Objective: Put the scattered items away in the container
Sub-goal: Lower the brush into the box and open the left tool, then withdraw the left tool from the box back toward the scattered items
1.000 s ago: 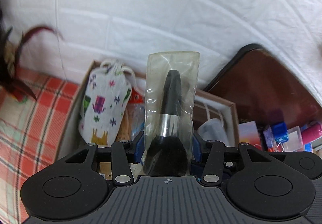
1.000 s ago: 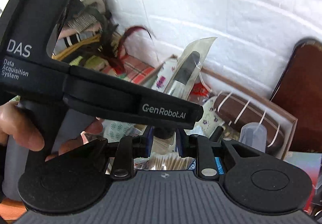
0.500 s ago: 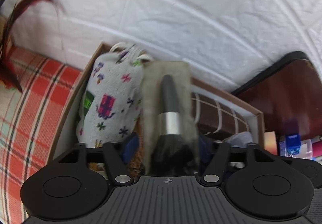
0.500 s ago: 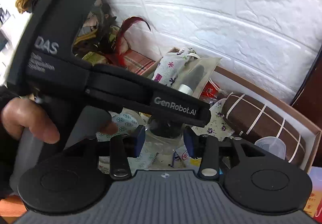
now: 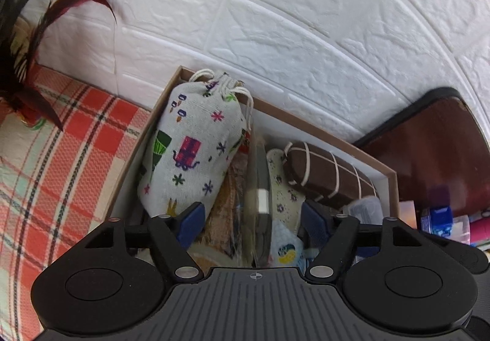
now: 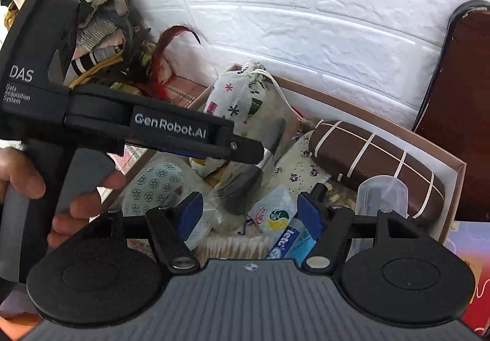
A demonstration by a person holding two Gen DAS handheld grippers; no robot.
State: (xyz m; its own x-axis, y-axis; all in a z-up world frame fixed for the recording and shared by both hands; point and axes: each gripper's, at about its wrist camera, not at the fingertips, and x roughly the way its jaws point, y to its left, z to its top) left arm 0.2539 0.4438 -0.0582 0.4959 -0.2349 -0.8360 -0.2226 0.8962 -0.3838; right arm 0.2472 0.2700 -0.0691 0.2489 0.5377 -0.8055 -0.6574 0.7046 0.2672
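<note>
Brush [image 5: 258, 203] in its clear sleeve lies loose in the box [image 5: 386, 173]; my left gripper [image 5: 251, 218] and right gripper [image 6: 249, 209] have just been opening, both wide and empty. Small things beside the box remain.

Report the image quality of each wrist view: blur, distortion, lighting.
Left wrist view: fisheye bends the white brick wall into arcs; the bagged makeup brush is smeared, the drawstring pouch sharp. Right wrist view: same bending, even bright light; the brush is blurred, the brown glasses case crisp.
</note>
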